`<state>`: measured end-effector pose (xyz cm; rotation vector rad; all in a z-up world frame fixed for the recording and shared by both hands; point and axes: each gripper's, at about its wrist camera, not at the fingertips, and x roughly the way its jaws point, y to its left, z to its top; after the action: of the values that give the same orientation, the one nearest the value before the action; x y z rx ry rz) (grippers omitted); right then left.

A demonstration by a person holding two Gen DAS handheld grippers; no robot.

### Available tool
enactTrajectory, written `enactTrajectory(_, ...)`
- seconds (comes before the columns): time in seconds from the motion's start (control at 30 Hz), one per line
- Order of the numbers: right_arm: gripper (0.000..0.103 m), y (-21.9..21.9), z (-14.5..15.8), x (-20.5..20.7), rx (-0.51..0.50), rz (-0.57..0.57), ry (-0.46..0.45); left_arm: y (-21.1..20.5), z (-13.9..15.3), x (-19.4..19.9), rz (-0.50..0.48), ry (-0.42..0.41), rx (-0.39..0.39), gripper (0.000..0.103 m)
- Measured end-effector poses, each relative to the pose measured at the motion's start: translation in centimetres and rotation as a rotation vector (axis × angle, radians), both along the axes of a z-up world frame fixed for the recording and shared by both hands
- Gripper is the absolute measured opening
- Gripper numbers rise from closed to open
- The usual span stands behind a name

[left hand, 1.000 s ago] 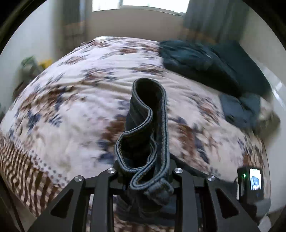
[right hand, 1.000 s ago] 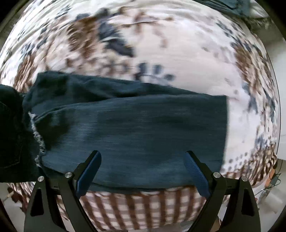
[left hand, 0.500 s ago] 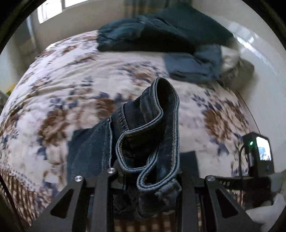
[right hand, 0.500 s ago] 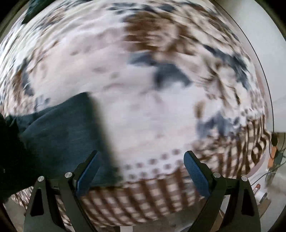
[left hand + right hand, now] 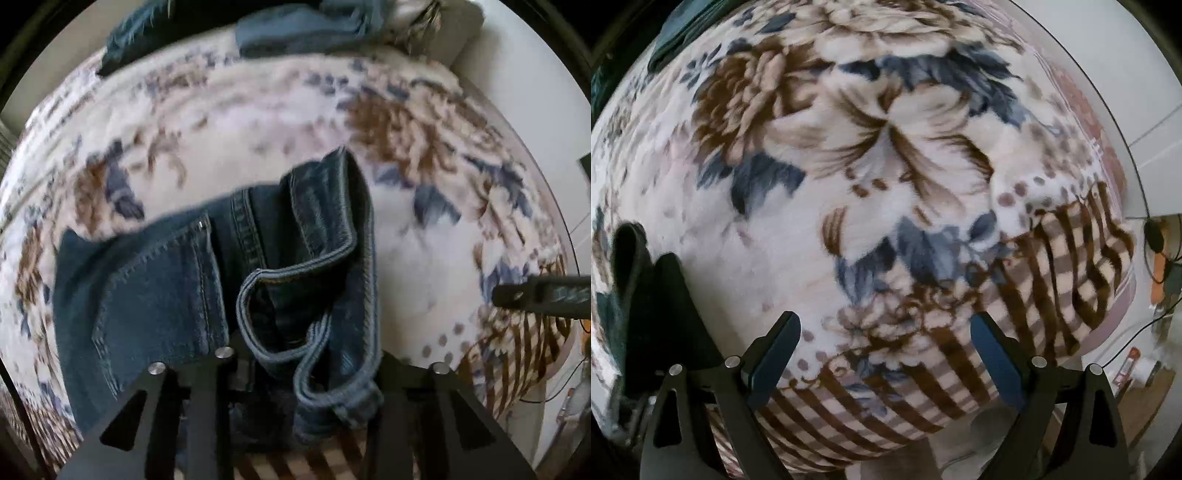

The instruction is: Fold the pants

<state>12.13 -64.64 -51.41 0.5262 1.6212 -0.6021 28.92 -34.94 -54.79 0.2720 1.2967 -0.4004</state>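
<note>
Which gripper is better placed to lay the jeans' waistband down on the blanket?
Left. The left gripper has the jeans waistband between its opening jaws. The right gripper is open, over bare blanket.

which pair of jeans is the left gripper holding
The dark jeans bunched between the opening left gripper; the other denim clothes lie untouched at the bed's far edge.

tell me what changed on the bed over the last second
The left gripper carried the dark blue denim jeans' waistband over and down onto the pant legs; its fingers are now opening, waistband between them. The right gripper swung off the jeans over the bare floral fleece blanket. It stays open and empty.
</note>
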Motion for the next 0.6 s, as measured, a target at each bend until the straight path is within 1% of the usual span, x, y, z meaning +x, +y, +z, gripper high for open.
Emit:
enactTrajectory(0.03,0.095,-0.7,0.2,-0.4,0.015,-0.004,-0.016,0.2,0.5,0.0,0.000,0.017,-0.017,0.036)
enactTrajectory(0.07,0.095,-0.7,0.3,-0.2,0.033,-0.006,-0.032,0.4,1.0,0.0,0.002,0.021,-0.032,0.042)
enactTrajectory(0.1,0.095,-1.1,0.6,-0.6,0.067,-0.010,-0.061,1.0,2.1,0.1,0.018,0.028,-0.068,0.048)
enactTrajectory(0.13,0.095,-0.7,1.5,-0.3,0.110,-0.011,-0.097,1.6,2.5,0.2,0.031,0.039,-0.092,0.065)
enactTrajectory(0.17,0.095,-0.7,1.9,0.0,0.145,-0.010,-0.123,2.5,3.4,0.4,0.052,0.062,-0.137,0.086)
enactTrajectory(0.2,0.095,-0.6,2.2,0.1,0.187,-0.011,-0.153,3.4,4.1,0.5,0.072,0.080,-0.178,0.094)
enactTrajectory(0.23,0.095,-0.6,2.5,0.3,0.245,-0.011,-0.191,4.8,5.2,0.8,0.111,0.092,-0.210,0.099)
enactTrajectory(0.33,0.095,-0.2,2.6,1.1,0.353,-0.011,-0.250,8.9,7.2,1.3,0.179,0.077,-0.240,0.099)
enactTrajectory(0.37,0.095,0.1,2.6,1.5,0.387,-0.017,-0.270,10.1,7.6,1.5,0.198,0.065,-0.236,0.099)
enactTrajectory(0.4,0.095,0.8,2.5,1.7,0.419,-0.021,-0.287,11.5,8.0,1.7,0.222,0.047,-0.222,0.099)
enactTrajectory(0.43,0.095,1.2,2.2,1.9,0.449,-0.025,-0.297,13.5,8.1,1.9,0.254,0.024,-0.186,0.099)
enactTrajectory(0.5,0.095,2.1,0.6,2.2,0.528,-0.024,-0.302,16.4,7.4,2.5,0.306,0.002,-0.122,0.099)
enactTrajectory(0.57,0.095,3.6,-1.3,2.7,0.581,-0.016,-0.269,18.9,5.9,3.3,0.367,0.020,-0.064,0.099)
enactTrajectory(0.6,0.095,4.9,-2.1,3.2,0.605,-0.008,-0.245,20.3,5.1,3.8,0.408,0.038,-0.060,0.099)
